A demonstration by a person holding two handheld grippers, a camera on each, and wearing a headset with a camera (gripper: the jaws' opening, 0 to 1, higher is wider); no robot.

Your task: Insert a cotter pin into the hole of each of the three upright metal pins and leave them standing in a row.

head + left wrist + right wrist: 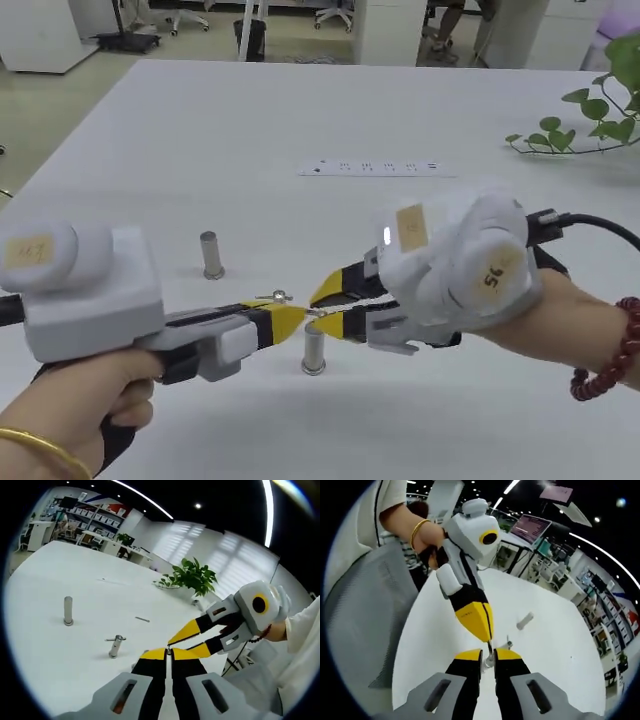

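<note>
- On the white table (pixel 300 110), three short metal pins, all upright: far pin (pixel 210 255) bare and well apart to the left; middle pin (pixel 280 297) with a thin crosspiece (pixel 112 639) through its top, just behind the left gripper's tip; near pin (pixel 314 352) just below the point where both grippers' tips meet.
- At the left of the head view, left gripper (pixel 292 318), held in a hand wearing a gold bangle (pixel 40 450). Yellow-tipped jaws pressed together on a thin cotter pin (pixel 490 645), with its free end poking out past the tips toward the top of the near pin.
- From the right, right gripper (pixel 318 311), on a wrist with a red bead bracelet (pixel 610 350). Jaws parted in a narrow V, clamped on nothing, tips close beside the left gripper's tip. In the right gripper view, near pin visible in the gap between the two yellow tips.
- On the right gripper's white housing, a tan sticker (pixel 492 277) with handwritten digits, apparently "95", turned sideways.
- On the left gripper's housing, a second tan label (pixel 28 252), writing too faint to read.
- Farther back on the table, a white power strip (pixel 380 168), small dark markings too small to read.
- At the right edge, a leafy green plant (pixel 590 115).
</note>
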